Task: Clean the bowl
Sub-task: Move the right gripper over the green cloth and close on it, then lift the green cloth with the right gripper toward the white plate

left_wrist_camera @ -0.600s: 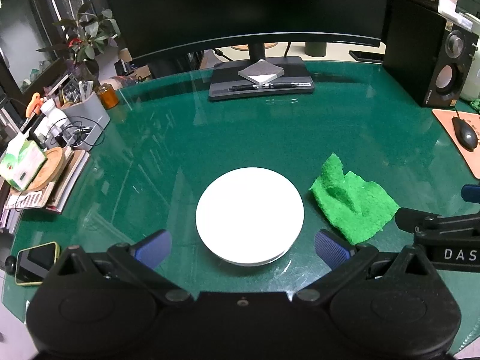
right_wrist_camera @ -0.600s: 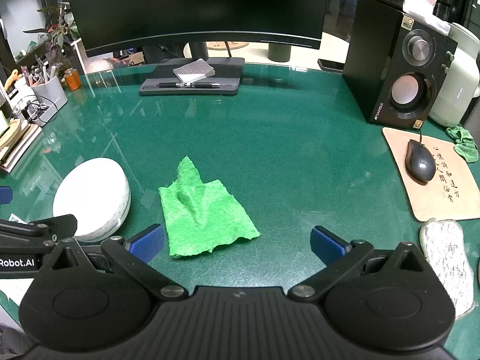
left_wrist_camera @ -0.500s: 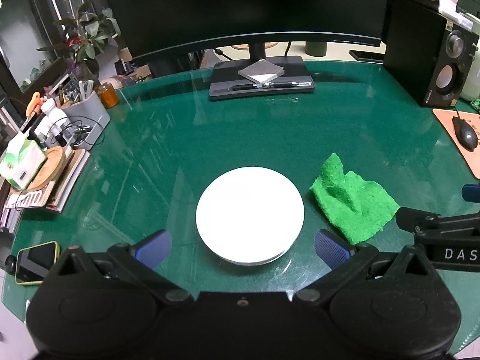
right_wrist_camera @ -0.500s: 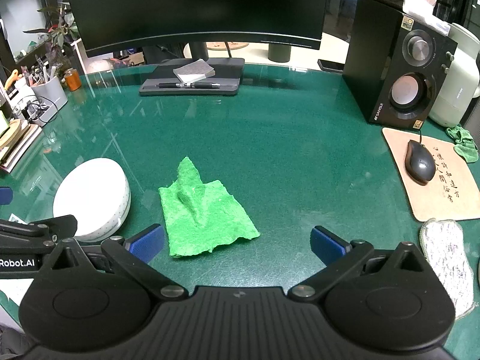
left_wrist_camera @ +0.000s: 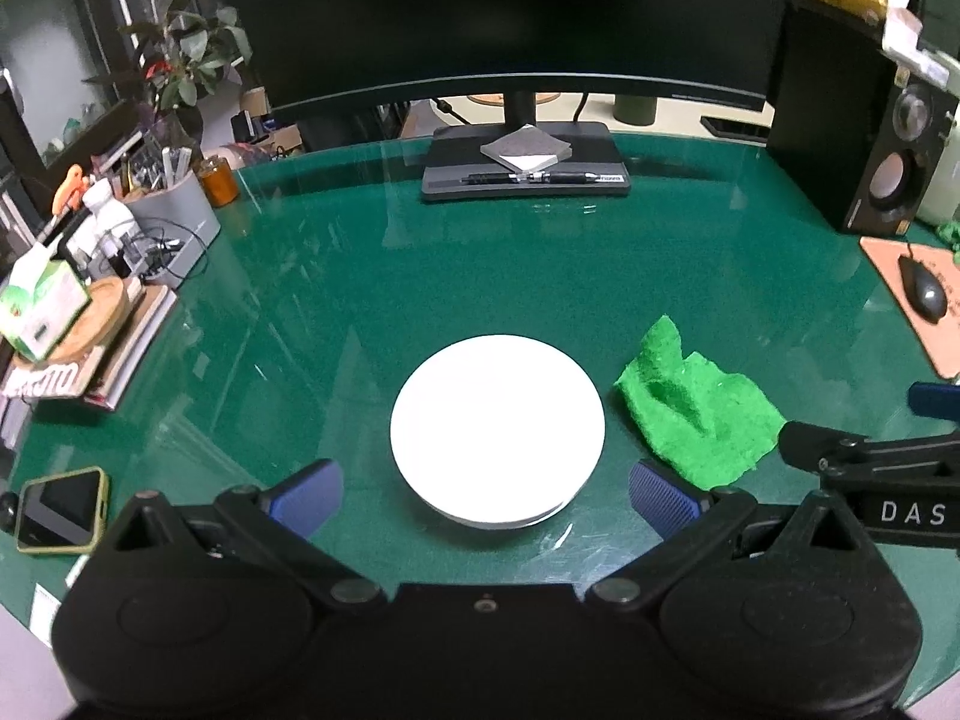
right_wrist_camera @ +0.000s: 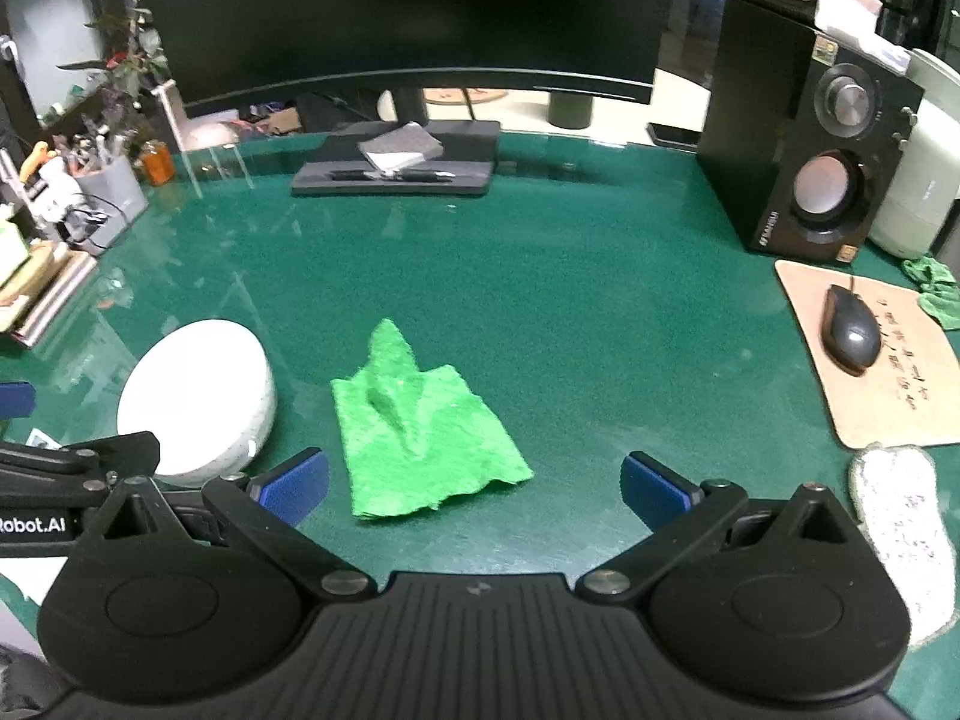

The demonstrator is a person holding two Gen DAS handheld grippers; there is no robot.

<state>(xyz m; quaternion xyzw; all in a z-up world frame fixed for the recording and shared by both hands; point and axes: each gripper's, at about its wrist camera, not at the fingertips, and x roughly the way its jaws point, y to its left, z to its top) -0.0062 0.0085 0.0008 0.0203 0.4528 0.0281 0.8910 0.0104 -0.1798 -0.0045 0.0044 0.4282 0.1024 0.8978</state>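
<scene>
Left wrist view: white bowl (left_wrist_camera: 497, 429) sits on the green glass surface (left_wrist_camera: 540, 276), near edge, centred right between the two blue pads of the left tongs (left_wrist_camera: 486, 489). Tongs spread wide, nothing in them, pads on either side of the bowl but apart from it. The bowl reads overexposed, a flat white disc, so I cannot tell whether it is mouth up or mouth down, nor whether any dirt is on it.

Green cloth (left_wrist_camera: 696, 411) lies crumpled just right of the bowl, not touching it as far as I can see. One corner is peaked up on its far side.

Right wrist view: right tongs (right_wrist_camera: 474, 486) released too, wide apart, empty; the cloth (right_wrist_camera: 420, 426) lies on the surface just ahead of them, nearer the left pad. Bowl (right_wrist_camera: 195, 399) at left, faint speckles on its side wall.

Progress judgement: cloth loose on the surface, bowl free-standing, both tongs empty. That fits either a stage ahead of wiping or one with wiping over and the cloth put down. The pictures do not settle which, and bowl cleanliness is unreadable.

Clutter: monitor (left_wrist_camera: 510, 18) far, speaker (right_wrist_camera: 804, 144) far right, mouse (right_wrist_camera: 852, 330) on pad at right, phone (left_wrist_camera: 60, 510) near left.
</scene>
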